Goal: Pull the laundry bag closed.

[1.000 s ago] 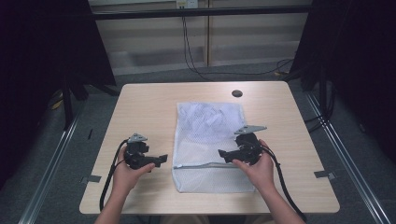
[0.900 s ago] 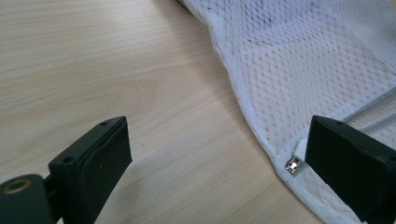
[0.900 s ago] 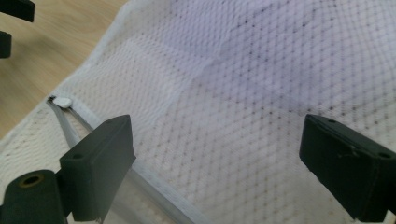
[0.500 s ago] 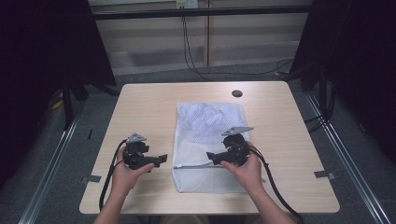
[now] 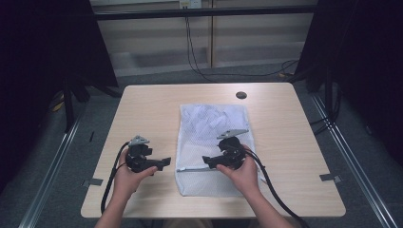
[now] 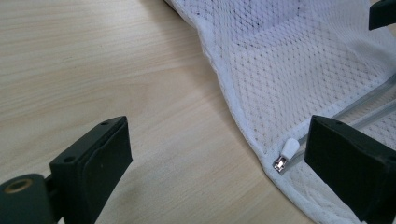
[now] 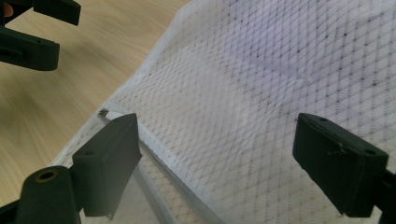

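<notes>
A white mesh zip bag [image 5: 212,133] lies flat in the middle of the wooden table [image 5: 142,109], with its zipper running across the near part. The zipper pull [image 6: 286,153] sits at the bag's left edge. My left gripper [image 5: 164,163] rests on bare wood just left of that edge, open [image 6: 219,154], its right jaw beside the pull. My right gripper [image 5: 206,161] hovers over the bag near the zipper, pointing left, open [image 7: 224,154] with mesh [image 7: 261,84] between its jaws. The pull [image 7: 103,112] shows just beyond its left jaw.
A small black round cap [image 5: 241,95] sits in the table's far side. Black curtains and a stand [image 5: 69,95] flank the table, and cables [image 5: 199,57] trail on the floor behind it. Bare wood lies left and right of the bag.
My right gripper has slid left across the bag toward the zipper's left end. The left gripper has stayed where it was.
</notes>
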A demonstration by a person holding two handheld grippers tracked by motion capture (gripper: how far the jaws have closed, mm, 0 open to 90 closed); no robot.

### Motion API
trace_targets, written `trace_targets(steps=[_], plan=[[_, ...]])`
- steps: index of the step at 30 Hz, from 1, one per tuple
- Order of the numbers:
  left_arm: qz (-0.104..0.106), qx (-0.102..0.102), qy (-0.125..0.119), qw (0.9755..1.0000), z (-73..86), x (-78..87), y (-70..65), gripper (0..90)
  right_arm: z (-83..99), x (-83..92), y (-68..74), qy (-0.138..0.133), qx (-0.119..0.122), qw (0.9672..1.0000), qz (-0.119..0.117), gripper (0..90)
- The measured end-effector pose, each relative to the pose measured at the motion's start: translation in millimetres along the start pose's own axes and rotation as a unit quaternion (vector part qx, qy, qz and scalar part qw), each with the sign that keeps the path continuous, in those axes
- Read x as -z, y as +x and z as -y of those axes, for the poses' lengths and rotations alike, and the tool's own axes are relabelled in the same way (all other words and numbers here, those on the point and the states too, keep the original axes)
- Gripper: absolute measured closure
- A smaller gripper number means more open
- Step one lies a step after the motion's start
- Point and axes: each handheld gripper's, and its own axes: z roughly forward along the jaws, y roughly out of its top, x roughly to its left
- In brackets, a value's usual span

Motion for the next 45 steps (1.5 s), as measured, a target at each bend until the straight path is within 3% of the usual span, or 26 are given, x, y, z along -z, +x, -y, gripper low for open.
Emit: trace_targets(steps=[10,19,26,36,45], plan=[[0.001,-0.001,-0.001,1.0000,-1.0,0.6,-0.1,7.0,1.3,-5.0,4.7,0.006,-0.007,0.9998,-0.017,18.5],[-0.005,-0.014,0.007,0.9999,-1.0,2.1,-0.6,7.1,2.9,-18.6,14.3,0.006,-0.021,0.9989,-0.041,24.8],[-0.002,-0.007,0.003,1.0000,-0.6,3.4,1.2,7.1,2.0,-26.2,21.0,0.014,-0.023,0.9983,-0.052,28.1],[0.002,-0.006,0.004,1.0000,-1.5,3.9,1.6,7.2,2.2,-38.9,34.3,0.026,-0.043,0.9954,-0.081,40.3],[0.000,0.001,-0.003,1.0000,-1.7,4.1,0.8,7.3,-1.1,-49.0,43.2,0.040,-0.053,0.9931,-0.097,43.6]])
